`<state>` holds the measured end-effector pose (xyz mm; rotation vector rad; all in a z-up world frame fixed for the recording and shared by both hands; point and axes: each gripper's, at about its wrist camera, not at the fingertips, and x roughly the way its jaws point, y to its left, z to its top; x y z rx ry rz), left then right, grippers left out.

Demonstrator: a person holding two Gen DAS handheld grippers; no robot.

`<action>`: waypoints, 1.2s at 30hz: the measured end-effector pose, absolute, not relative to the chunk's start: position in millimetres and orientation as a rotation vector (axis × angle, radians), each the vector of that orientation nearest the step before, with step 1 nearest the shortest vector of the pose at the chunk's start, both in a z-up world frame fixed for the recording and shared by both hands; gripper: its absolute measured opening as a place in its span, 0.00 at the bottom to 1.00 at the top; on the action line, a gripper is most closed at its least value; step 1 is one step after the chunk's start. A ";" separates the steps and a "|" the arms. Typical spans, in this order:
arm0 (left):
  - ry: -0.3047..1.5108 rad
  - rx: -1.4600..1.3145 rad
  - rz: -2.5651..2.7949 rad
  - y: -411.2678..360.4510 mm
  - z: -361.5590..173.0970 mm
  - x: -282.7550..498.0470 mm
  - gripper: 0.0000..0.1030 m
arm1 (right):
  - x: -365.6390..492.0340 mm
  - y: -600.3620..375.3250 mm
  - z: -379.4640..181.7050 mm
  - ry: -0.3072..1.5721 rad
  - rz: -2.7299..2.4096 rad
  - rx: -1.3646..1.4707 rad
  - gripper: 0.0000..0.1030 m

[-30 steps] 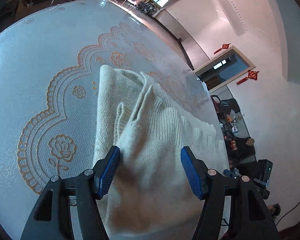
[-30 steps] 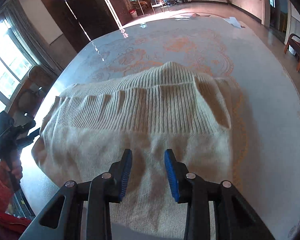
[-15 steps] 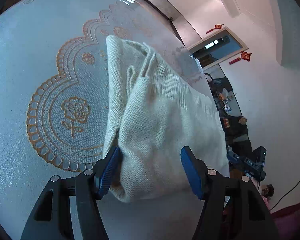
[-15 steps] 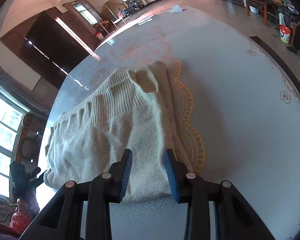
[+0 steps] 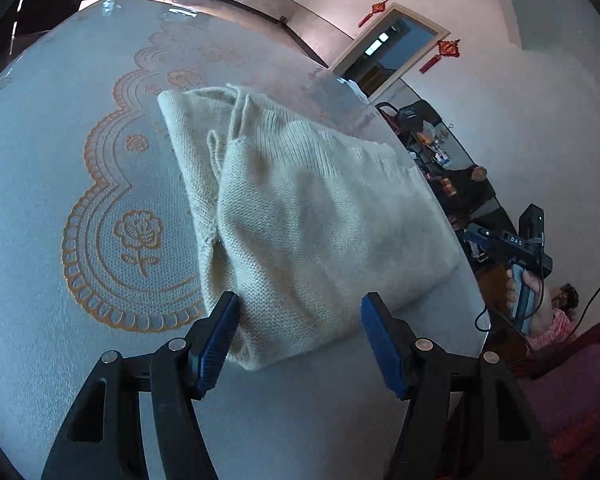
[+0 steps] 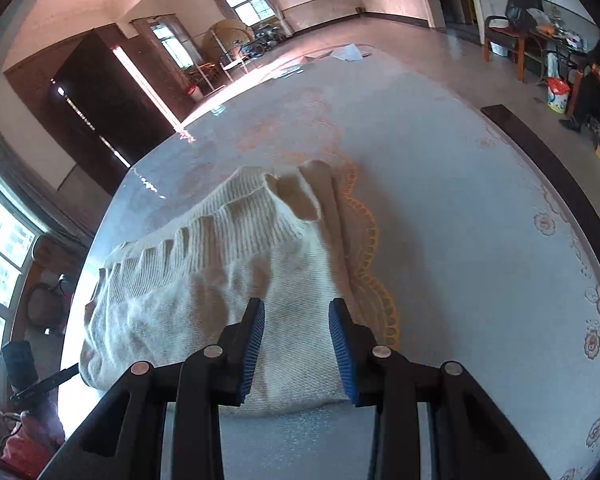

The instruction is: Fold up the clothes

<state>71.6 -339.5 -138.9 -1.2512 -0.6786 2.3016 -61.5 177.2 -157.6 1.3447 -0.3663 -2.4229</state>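
The left tongs (image 5: 300, 340) stand wide apart and hold nothing; their blue pads (image 5: 219, 338) hang over the near corner of the cream knitted sweater (image 5: 308, 216), and I cannot tell if they touch the cloth. The right tongs (image 6: 296, 344) are also parted, with a narrower gap, and empty, above the other near edge of the sweater (image 6: 220, 280). The sweater lies on the round surface (image 5: 32, 184) as a compact bundle of several layers, with the ribbed hem (image 6: 204, 240) on top and 1 lower layer showing at the side beside the orange lace pattern (image 6: 370, 256). It already looks folded, so this scene fits both a pause before 1 more fold and the end of the folding. If another fold is wanted, I judge it is best to pinch all layers at 2 corners of the same edge, lift them together and lay them down evenly, because the thick soft knit can slide and the layers can separate. If not, it is enough to press the uneven edges flat. Compared with 1 second ago, both cameras are farther back from the sweater, more of the bare surface shows in front of the tongs, the gaps of both tongs look unchanged, and the bundle keeps the same shape.
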 end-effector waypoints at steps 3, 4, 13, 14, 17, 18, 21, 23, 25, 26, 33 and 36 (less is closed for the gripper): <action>-0.672 -1.276 2.226 -337.9 -151.2 57.6 0.63 | -62.5 164.7 -161.8 -0.340 -2.376 1.358 0.33; -0.679 -1.256 2.218 -339.0 -151.2 56.2 0.63 | -62.8 160.5 -163.1 -0.331 -2.360 1.363 0.33; -0.527 -1.311 2.033 -324.6 -135.3 64.6 0.63 | -48.6 79.5 -175.8 0.010 -2.054 1.404 0.34; -0.477 -1.336 2.020 -318.6 -133.9 65.7 0.63 | -42.5 61.9 -176.3 0.077 -2.012 1.382 0.34; -0.383 -1.351 2.023 -312.7 -131.2 71.7 0.63 | -31.5 7.4 -179.7 0.238 -1.909 1.308 0.33; -0.356 -1.358 2.024 -312.0 -129.8 73.2 0.63 | -28.9 -7.5 -179.9 0.270 -1.883 1.288 0.33; -0.274 -1.379 2.024 -310.1 -125.7 77.7 0.63 | -26.4 -45.5 -182.2 0.284 -1.778 1.257 0.33; -0.237 -1.388 2.015 -309.1 -123.5 80.2 0.63 | -24.5 -68.6 -185.3 0.277 -1.701 1.254 0.33; -0.235 -1.396 2.002 -311.1 -122.3 82.2 0.63 | -21.3 -96.3 -189.2 0.309 -1.640 1.245 0.33; -0.238 -1.398 1.998 -312.2 -121.9 83.3 0.63 | -19.6 -110.3 -189.8 0.325 -1.617 1.231 0.33; -0.243 -1.401 1.992 -320.9 -117.8 93.7 0.63 | -13.8 -202.4 -200.4 0.509 -1.570 1.143 0.33; -0.191 -1.403 1.997 -320.8 -114.5 102.7 0.63 | -17.7 -226.4 -209.7 0.564 -1.564 1.143 0.33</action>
